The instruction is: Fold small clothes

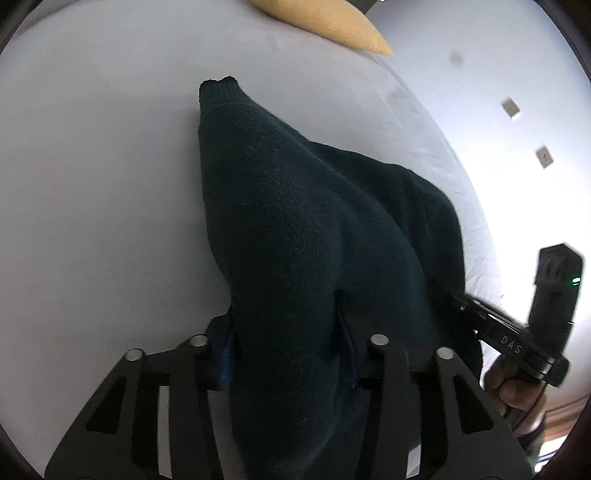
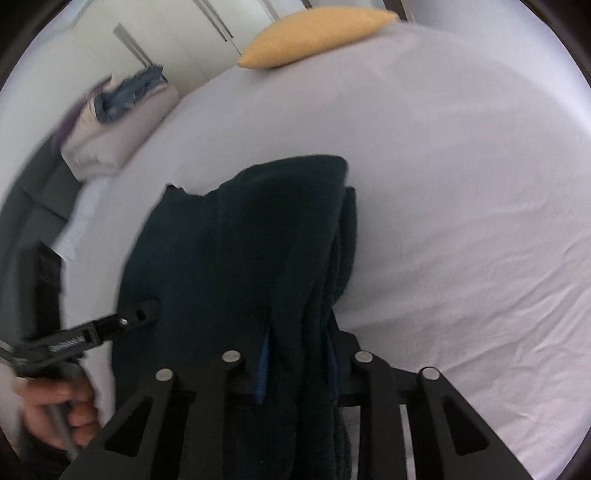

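A dark green knitted sweater [image 1: 295, 229] lies bunched on the white bed sheet [image 1: 92, 184], one sleeve with a ribbed cuff stretching away. My left gripper [image 1: 291, 354] is shut on a fold of the sweater, which drapes over and hides its fingertips. My right gripper [image 2: 295, 369] is shut on another edge of the same sweater [image 2: 258, 240], with several layers between the blue-padded fingers. The right gripper also shows at the sweater's right edge in the left wrist view [image 1: 461, 306], and the left gripper shows at its left edge in the right wrist view [image 2: 144, 314].
A yellow pillow [image 2: 314, 33] lies at the far end of the bed. A pile of folded laundry [image 2: 118, 122] sits beside the bed's left edge. The white sheet [image 2: 461, 184] stretches wide to the right of the sweater. White wardrobe doors stand behind.
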### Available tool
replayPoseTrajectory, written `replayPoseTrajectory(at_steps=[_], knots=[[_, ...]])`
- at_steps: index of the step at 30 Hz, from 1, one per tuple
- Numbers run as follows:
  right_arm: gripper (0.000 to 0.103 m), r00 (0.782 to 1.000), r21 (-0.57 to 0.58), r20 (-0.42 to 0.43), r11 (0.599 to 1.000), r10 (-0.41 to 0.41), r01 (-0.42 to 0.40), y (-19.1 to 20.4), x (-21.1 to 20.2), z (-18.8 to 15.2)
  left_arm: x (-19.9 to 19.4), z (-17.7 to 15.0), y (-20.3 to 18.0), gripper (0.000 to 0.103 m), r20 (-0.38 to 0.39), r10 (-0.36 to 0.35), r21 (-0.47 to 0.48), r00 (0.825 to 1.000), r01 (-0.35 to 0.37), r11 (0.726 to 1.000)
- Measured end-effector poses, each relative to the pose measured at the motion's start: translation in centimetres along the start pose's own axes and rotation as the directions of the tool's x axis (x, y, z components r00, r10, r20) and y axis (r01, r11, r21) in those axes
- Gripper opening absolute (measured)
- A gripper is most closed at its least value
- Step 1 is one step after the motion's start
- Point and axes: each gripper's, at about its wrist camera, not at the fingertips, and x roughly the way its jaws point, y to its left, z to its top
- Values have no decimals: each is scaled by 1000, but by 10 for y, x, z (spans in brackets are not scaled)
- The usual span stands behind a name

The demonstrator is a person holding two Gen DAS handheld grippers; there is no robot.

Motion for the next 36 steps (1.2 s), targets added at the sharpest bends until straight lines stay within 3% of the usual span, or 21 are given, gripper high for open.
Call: replayPoseTrajectory(at_steps=[3,6,11,16,19,23,25,27,30,35,36], knots=[[23,993,-94,61,990,-101,106,39,-23,-7,-23,-9,-8,36,28,23,18,999,-23,1000],[23,988,-161,115,979,-107,125,76,-51,-18,-54,-26,-16,36,69,59,64,996,-64,996],[23,989,-218,141,973,-41,72,132,-93,-59,-128,-76,-10,36,122,115,111,986,-129,985],[22,995,-228,100,974,24,0,170,-101,-115,-173,-131,5,37,116,181,138,977,-196,971],[22,997,-210,63,977,54,-40,184,-90,-146,-176,-169,22,37,109,215,122,970,-228,966],[23,1000,-221,27,975,-8,14,198,-62,-176,-145,-192,39,39,62,286,93,956,-291,952],[23,995,-243,26,965,-94,97,200,-43,-179,-136,-197,39,42,85,312,93,946,-319,943],[23,992,-256,30,959,-121,124,199,-32,-182,-134,-199,31,43,106,336,105,936,-346,932],[25,993,-247,34,961,-116,121,197,-26,-179,-127,-207,16,46,135,374,129,918,-391,911],[26,992,-240,35,963,-119,124,199,-23,-181,-129,-218,23,47,143,383,125,912,-401,908],[26,992,-245,39,961,-122,128,200,-22,-181,-128,-216,42,47,145,387,127,911,-405,905]])
